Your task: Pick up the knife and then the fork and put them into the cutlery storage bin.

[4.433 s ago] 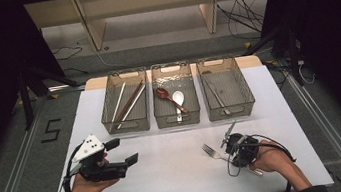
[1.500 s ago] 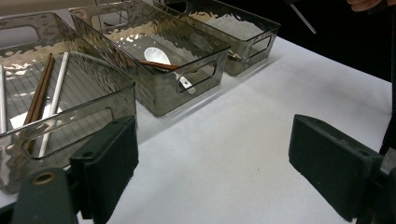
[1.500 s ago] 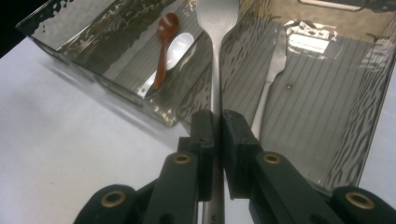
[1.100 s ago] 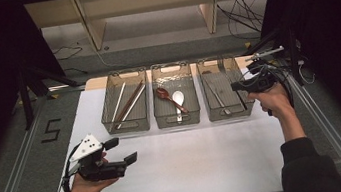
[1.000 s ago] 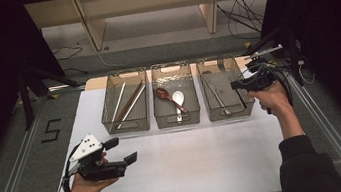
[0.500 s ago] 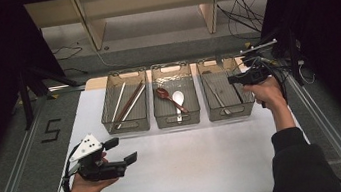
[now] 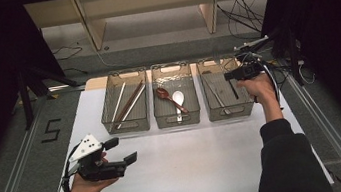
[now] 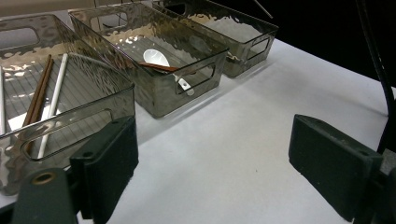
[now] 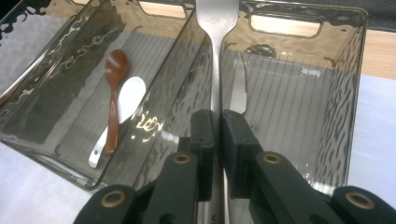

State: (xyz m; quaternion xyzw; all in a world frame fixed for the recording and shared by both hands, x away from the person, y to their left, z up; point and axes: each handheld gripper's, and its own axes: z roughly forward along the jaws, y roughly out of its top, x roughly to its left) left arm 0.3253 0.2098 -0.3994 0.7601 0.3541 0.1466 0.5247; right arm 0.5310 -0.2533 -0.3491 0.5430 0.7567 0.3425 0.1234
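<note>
The right hand-held gripper [image 9: 215,126] pinches a fork [image 9: 215,56] by its handle above the right bin [image 7: 249,106], which holds a knife [image 9: 238,93]; let go here, the fork could catch the wall shared with the middle bin [image 7: 178,120] and tip out, or clatter onto the knife. The middle bin holds a brown spoon [image 9: 113,88] crossing a white spoon [image 9: 122,109], the left bin [image 7: 127,127] holds chopsticks [image 7: 128,102], and the left hand-held gripper [image 7: 118,151] idles wide open, empty, low over the worktop [image 7: 193,163].
</note>
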